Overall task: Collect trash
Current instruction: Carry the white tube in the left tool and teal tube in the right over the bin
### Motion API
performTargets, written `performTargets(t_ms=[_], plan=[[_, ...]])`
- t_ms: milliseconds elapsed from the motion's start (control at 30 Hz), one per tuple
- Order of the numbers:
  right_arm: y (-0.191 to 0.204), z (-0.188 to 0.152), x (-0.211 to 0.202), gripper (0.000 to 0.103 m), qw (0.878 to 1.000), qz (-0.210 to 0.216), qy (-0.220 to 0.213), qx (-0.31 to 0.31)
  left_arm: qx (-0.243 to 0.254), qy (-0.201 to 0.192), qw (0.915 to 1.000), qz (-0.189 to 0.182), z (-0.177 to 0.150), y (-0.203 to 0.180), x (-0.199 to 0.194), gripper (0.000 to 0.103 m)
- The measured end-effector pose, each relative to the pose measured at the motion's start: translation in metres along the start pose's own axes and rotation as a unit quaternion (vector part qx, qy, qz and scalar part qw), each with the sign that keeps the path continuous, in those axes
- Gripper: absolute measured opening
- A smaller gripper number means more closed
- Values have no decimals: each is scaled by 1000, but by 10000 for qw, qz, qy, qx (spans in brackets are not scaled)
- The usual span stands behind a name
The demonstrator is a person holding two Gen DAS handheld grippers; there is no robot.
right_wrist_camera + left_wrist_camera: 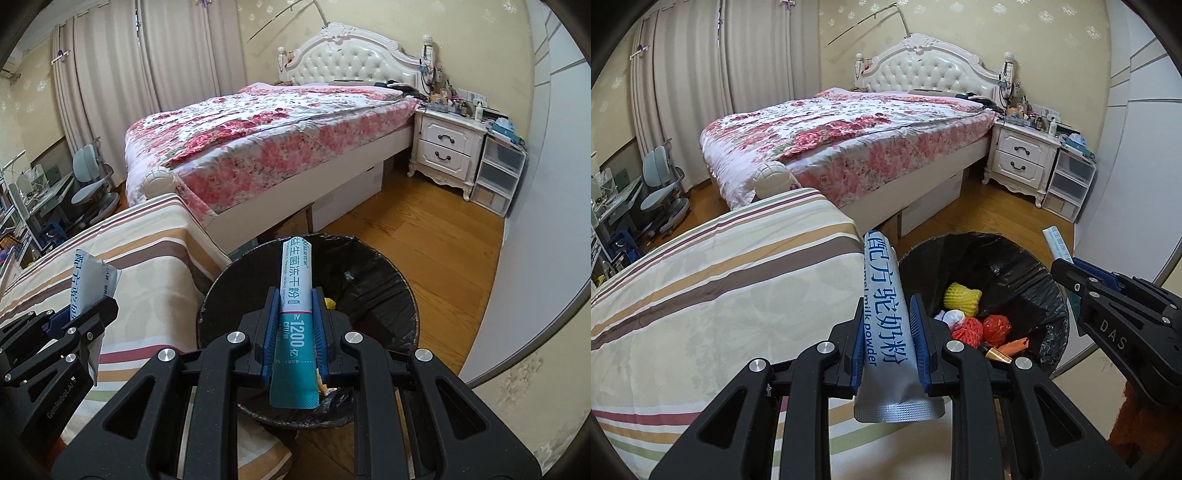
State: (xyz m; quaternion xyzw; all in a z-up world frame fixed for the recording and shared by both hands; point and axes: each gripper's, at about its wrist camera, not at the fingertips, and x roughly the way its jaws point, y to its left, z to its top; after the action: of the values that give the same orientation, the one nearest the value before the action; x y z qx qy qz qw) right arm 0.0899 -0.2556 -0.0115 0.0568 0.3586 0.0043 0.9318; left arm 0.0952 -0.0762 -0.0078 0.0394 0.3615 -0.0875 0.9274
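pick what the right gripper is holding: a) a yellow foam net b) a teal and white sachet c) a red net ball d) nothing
b: the right gripper is shut on a teal and white sachet that sticks up between its blue pads, above the black-lined bin.

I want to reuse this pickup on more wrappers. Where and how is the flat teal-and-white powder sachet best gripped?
Pinch the teal-and-white sachet across its flat faces at the lower teal half, coming along its length from the crimped end. It is thin and long, so the right gripper shuts flat on it, leaving the white top free above the black-lined bin.
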Motion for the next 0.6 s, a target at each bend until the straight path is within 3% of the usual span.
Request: performTargets(t_ms=[600], plan=[[-17,1,19,18,9997,-235,69,29,172,197,9997,-6,14,-32,37,24]])
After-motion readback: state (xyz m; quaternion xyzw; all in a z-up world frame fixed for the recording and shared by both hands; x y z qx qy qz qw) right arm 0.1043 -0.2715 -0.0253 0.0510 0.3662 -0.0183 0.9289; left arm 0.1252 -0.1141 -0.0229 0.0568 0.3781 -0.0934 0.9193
